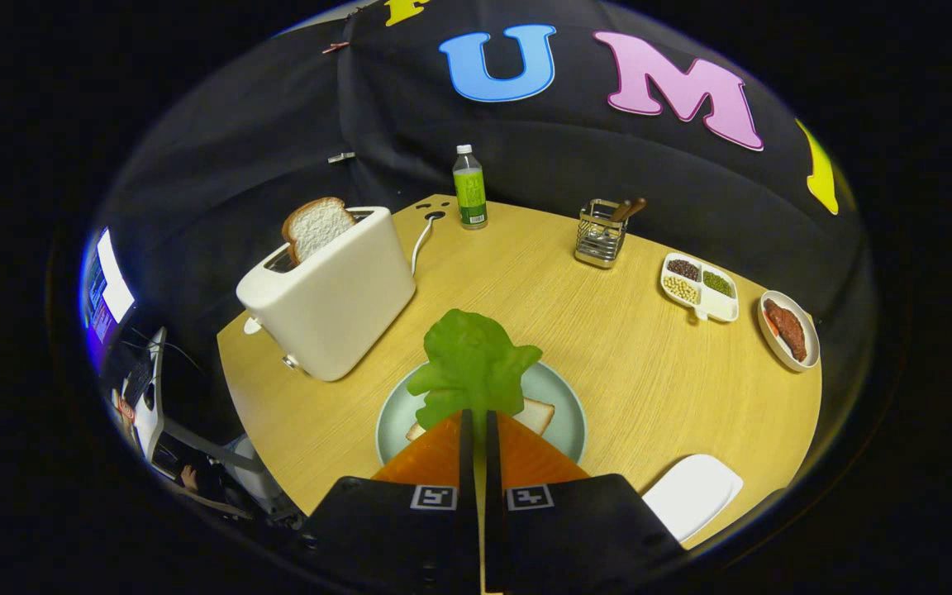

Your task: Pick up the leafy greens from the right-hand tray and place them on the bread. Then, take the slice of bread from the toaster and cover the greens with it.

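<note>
My gripper (pixel 477 413) is shut on the leafy greens (pixel 472 368), which stick out ahead of the fingertips. The leaf hangs over a pale green plate (pixel 565 405) that holds a slice of bread (pixel 535 413), mostly hidden by the leaf and my fingers. Beyond and to the left stands a white toaster (pixel 331 293) with a slice of bread (pixel 315 226) poking up from its slot.
A white tray (pixel 691 493) lies to the right of my fingers near the table edge. Farther back are a green bottle (pixel 469 188), a wire utensil holder (pixel 602 233), a divided dish of beans (pixel 699 286) and a plate with meat (pixel 788 329).
</note>
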`<state>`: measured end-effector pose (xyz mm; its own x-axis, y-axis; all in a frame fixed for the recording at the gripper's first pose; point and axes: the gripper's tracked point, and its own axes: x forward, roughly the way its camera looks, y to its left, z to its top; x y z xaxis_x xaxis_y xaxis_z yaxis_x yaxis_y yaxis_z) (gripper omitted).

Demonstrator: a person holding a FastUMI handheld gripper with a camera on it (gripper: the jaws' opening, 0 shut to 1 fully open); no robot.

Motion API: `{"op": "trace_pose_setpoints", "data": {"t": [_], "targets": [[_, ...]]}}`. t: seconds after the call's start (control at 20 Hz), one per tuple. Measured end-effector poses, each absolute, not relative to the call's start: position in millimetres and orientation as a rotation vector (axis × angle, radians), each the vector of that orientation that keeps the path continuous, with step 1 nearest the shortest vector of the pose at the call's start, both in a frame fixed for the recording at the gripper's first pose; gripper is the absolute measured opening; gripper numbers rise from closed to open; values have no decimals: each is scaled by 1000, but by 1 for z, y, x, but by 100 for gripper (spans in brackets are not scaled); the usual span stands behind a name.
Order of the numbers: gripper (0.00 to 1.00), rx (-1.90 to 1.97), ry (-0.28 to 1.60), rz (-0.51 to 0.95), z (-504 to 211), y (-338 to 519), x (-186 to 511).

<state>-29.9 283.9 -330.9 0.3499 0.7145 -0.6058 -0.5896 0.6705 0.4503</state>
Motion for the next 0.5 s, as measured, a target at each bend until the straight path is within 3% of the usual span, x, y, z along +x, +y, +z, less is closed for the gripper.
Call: {"op": "trace_pose_setpoints", "data": {"t": [0.15,0.2,0.3,0.4,0.5], "targets": [[10,157,890,824,-343,291,-25],[23,164,889,813,-347,296,-22],[79,158,883,784,-351,295,-16],[93,157,871,764,-349,294,-13],[95,190,851,761,-337,296,-11]]}}
